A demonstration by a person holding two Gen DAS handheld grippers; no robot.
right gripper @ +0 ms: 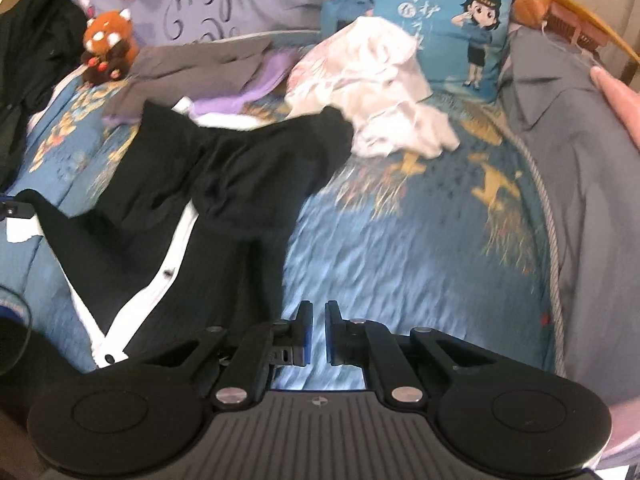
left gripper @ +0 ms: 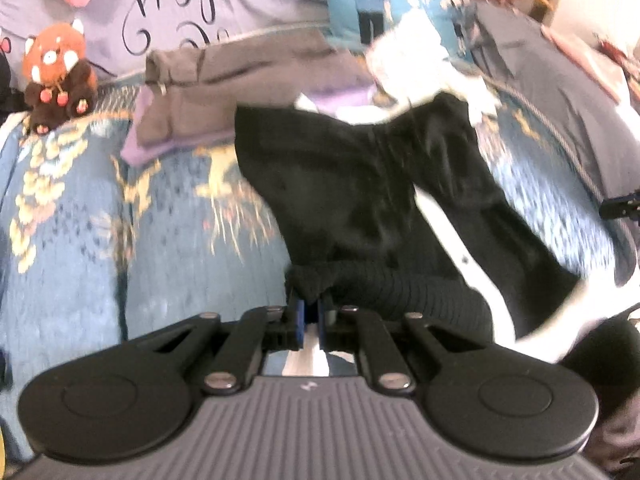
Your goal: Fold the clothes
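Black knit cardigan with white button placket (left gripper: 360, 200) is clamped at its ribbed hem by the left gripper (left gripper: 311, 312); the right gripper (right gripper: 318, 332), nearly closed, grasps nothing, beside it. No legible labels.

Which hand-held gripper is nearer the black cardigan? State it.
Left. The left hand-held gripper is shut on the ribbed hem of the black cardigan. The right hand-held gripper hovers over the blue bedspread, just right of the cardigan, holding nothing.

Blue cushion (right gripper: 416, 20), far side of bed: white Chinese characters between two cartoon uniformed figures, too blurred to read with certainty. Lilac pillow (right gripper: 208, 4), far left: dark cursive script, illegible.
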